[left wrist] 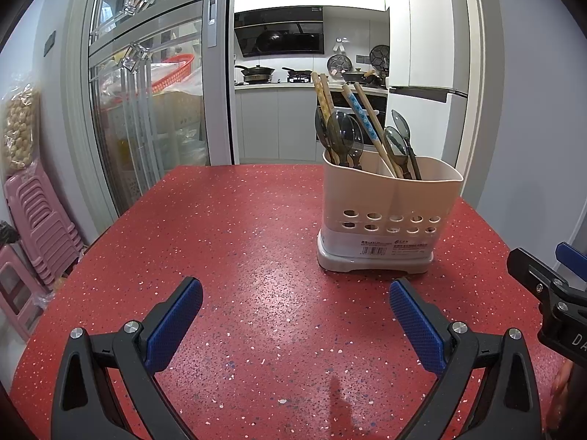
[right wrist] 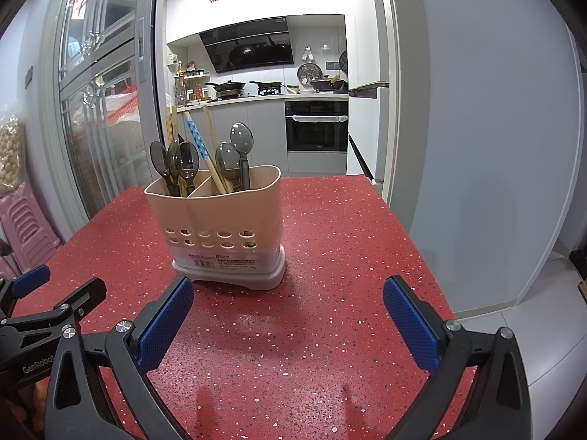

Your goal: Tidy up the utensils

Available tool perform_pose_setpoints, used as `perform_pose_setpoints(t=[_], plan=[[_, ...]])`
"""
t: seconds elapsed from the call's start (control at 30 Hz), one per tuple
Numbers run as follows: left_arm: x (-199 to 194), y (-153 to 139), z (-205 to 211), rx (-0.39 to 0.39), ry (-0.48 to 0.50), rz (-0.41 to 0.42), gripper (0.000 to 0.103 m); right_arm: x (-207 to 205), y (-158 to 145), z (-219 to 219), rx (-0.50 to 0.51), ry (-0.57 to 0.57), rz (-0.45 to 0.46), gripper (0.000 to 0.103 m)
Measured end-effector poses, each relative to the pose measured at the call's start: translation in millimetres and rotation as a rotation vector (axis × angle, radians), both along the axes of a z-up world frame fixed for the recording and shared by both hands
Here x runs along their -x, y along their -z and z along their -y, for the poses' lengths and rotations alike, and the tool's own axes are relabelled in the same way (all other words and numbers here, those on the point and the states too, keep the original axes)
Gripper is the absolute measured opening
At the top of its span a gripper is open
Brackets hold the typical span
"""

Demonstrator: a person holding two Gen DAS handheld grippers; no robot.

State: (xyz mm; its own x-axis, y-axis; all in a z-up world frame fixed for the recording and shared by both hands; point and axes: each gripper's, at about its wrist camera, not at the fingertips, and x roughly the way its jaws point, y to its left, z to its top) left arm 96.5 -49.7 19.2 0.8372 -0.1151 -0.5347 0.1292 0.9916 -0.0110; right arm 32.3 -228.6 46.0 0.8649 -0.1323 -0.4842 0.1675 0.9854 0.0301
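A beige two-compartment utensil holder (left wrist: 389, 201) (right wrist: 220, 216) stands upright on the red speckled table (left wrist: 238, 256) (right wrist: 330, 256). Several dark translucent spoons (left wrist: 343, 135) (right wrist: 185, 163) and wooden chopsticks (left wrist: 367, 124) (right wrist: 205, 154) stand in it, in both compartments. My left gripper (left wrist: 295, 315) is open and empty, above the table, short of the holder and to its left. My right gripper (right wrist: 288, 315) is open and empty, just short of the holder's base. Each gripper shows at the edge of the other's view (left wrist: 543, 286) (right wrist: 47, 300).
Stacked pink stools (left wrist: 40, 220) stand on the floor left of the table. A glass sliding door (left wrist: 146, 110) and the kitchen doorway lie beyond the far edge. A grey wall (right wrist: 495, 146) is to the right, past the table's right edge.
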Motion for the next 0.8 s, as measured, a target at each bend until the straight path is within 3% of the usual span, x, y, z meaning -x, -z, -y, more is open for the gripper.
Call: perform_pose_setpoints(t=[0.8], plan=[[0.7, -1.9, 1.2, -0.001, -0.003, -0.005, 0.103, 1.4, -2.1, -1.7, -0.006, -0.003, -0.001, 0.103]])
